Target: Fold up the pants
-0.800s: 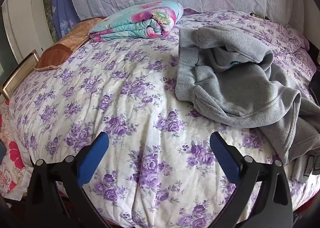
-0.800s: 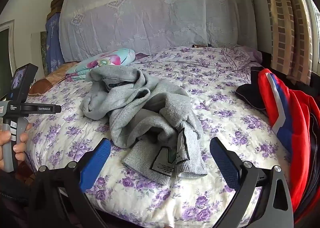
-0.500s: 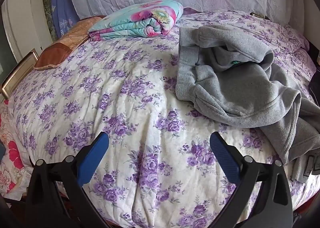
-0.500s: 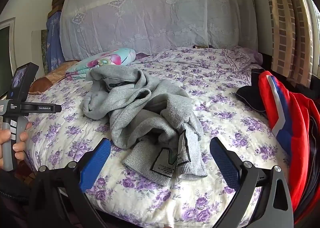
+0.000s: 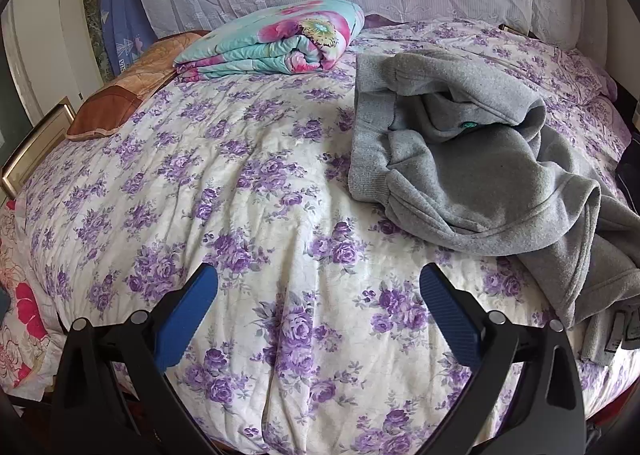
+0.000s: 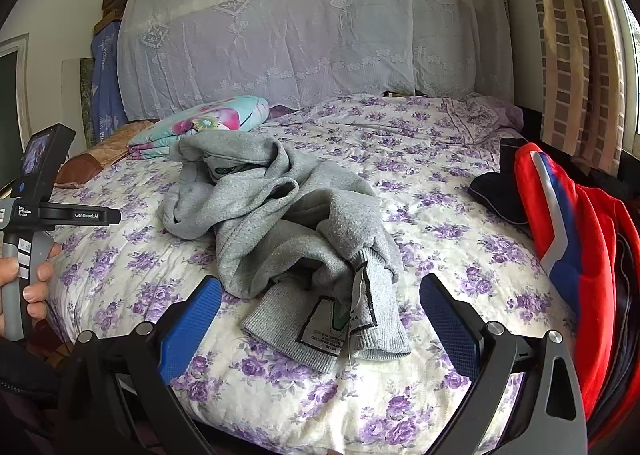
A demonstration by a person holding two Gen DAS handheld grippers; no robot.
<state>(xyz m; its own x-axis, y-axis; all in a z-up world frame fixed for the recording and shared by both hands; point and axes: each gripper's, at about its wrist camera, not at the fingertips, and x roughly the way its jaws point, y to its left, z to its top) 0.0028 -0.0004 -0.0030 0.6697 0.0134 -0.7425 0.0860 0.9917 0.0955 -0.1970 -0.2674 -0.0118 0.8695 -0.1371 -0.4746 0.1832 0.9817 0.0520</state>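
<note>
Right wrist view showed your right gripper (image 6: 320, 311) with fingers spread wide, empty, just short of the crumpled pants (image 6: 280, 223) on the bed (image 6: 440, 159); your left gripper (image 5: 319, 303), equally wide and empty, waited beside them, ready to straighten.

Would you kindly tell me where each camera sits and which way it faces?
Left wrist: on the left gripper, angled down at the bedspread, grey pants to the right; only its open fingers show.
Right wrist: on the right gripper, facing the pants; a hand shows.
Shared: pants, bedspread, folded quilt.
</note>
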